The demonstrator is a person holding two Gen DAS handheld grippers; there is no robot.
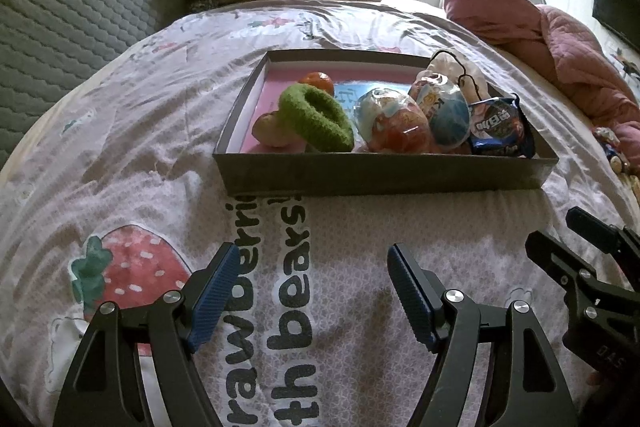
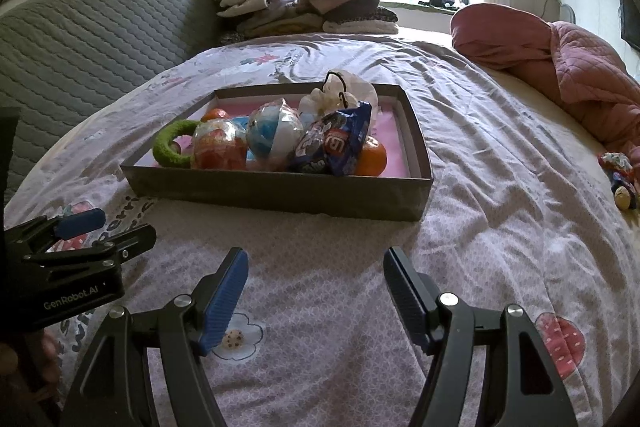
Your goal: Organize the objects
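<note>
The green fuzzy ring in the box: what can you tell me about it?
The green ring looks like a soft, fuzzy loop, maybe knitted or plush, with an open hole. It sits inside the shallow dark box at its left end, tilted up rather than flat. It leans against a pale rounded item, an orange fruit sits just behind it, and a clear-wrapped ball is close on its right. Neither gripper touches it.

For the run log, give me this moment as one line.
left gripper: open, empty | right gripper: open, empty | box: on bed, filled | small toy: outside box
</note>
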